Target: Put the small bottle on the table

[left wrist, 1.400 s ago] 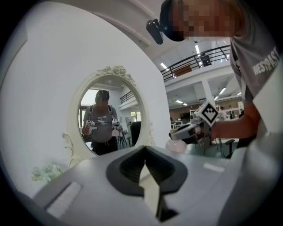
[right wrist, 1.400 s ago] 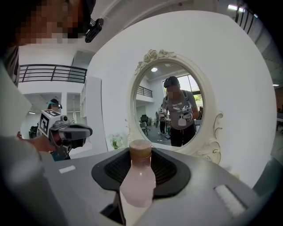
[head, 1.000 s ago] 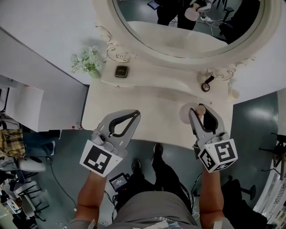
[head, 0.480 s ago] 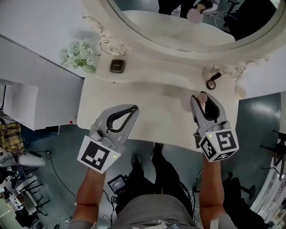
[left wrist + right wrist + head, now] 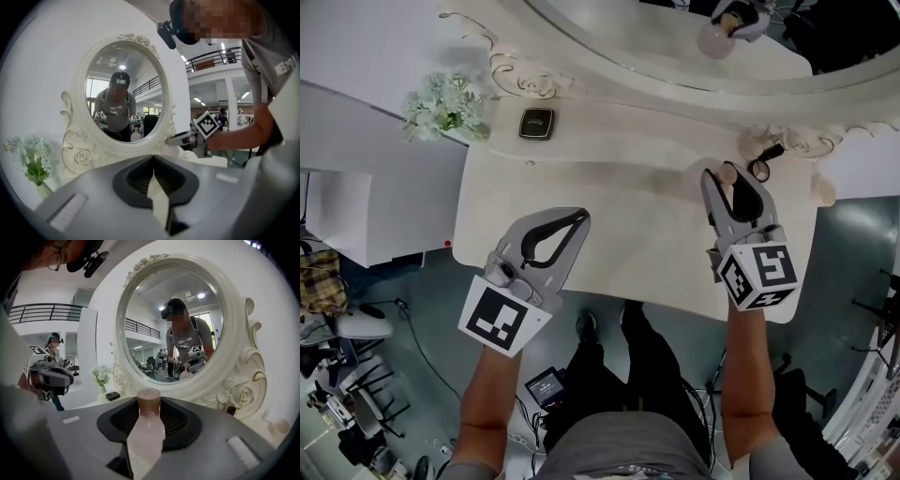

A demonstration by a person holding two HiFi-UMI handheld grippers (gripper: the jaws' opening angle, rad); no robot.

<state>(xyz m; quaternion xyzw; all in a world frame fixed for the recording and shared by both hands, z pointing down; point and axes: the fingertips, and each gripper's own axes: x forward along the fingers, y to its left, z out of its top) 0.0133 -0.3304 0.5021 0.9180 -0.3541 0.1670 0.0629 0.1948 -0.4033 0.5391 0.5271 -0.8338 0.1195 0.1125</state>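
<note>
Small bottle (image 5: 146, 425) was clamped in the right gripper (image 5: 729, 181), over the far right of the table (image 5: 619, 216), near the mirror base (image 5: 787, 141). Left gripper (image 5: 577, 218) was closed and empty, near left. Best lowered straight, base seated flat, before releasing.

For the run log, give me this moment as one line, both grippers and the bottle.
right gripper: shut on small bottle, upright | left gripper: shut, empty | small bottle over table; contact unclear
</note>
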